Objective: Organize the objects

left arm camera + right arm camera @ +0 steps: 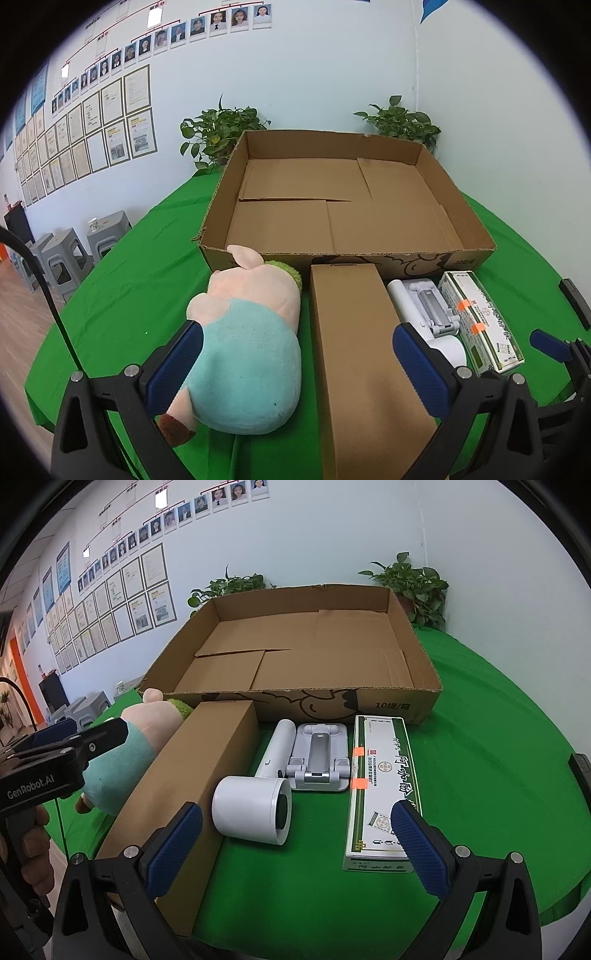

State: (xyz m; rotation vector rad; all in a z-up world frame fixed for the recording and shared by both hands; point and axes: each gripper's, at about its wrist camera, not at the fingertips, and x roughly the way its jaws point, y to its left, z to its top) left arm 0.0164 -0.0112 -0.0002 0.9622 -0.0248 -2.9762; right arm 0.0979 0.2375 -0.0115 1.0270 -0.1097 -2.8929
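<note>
Below, plush pig (243,354) and brown carton (354,350) between the wide-apart left gripper (295,358) fingers (right gripper (295,838) likewise spread).

Wall: white plaster wall (314,74), fills bkgd in both views.
Portraits: row of small portrait photos (177,35) w/ red connector lines, climbs toward upper right.
Certs: grid of framed paper documents (92,136) below portraits, left side of wall.
Plants: 2 leafy green potted plants, one (218,129) behind far-left corner of the big carton, other (402,122) behind far-right corner, both close to wall.
Stools: grey plastic stools (70,251) on floor, left of table.
Cup: white paper cup (94,224) on top of one stool.
Floor: brown wood-look floor (22,295), lower left.
Cabinet: dark low cabinet (53,692) against wall, far left.
</note>
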